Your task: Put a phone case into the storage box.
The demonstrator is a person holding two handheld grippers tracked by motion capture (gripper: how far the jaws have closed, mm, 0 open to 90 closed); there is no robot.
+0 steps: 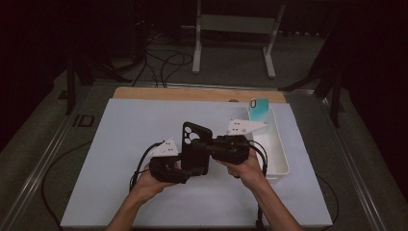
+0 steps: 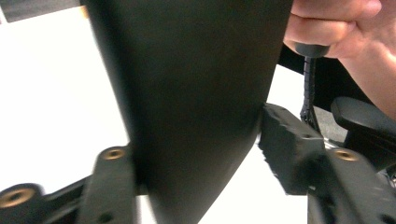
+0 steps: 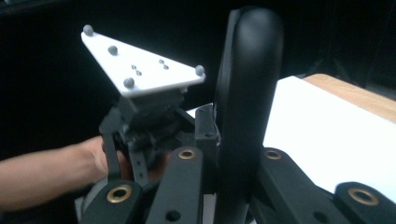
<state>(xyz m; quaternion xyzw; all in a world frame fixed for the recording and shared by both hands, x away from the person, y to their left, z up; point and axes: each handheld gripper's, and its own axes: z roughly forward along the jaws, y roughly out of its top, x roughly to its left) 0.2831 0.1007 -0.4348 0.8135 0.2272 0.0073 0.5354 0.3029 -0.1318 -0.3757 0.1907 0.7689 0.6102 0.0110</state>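
Note:
A black phone case (image 1: 192,132) with round camera holes stands upright above the white mat (image 1: 134,125), held from two sides. My left gripper (image 1: 192,169) grips its lower end from below. In the left gripper view the case (image 2: 196,93) sits between both pads, and the right pad (image 2: 285,149) lies against its edge. My right gripper (image 1: 201,144) comes in from the right, shut on the case's side. In the right gripper view its jaws (image 3: 233,161) clamp the thin edge of the case (image 3: 250,70), with the left gripper (image 3: 154,121) and its white plate behind.
A white tray (image 1: 281,149) lies on the mat's right side, with a teal phone case (image 1: 259,108) leaning in its far end. A wooden strip (image 1: 192,94) runs along the mat's far edge. Cables and a metal stand (image 1: 231,24) are on the floor beyond.

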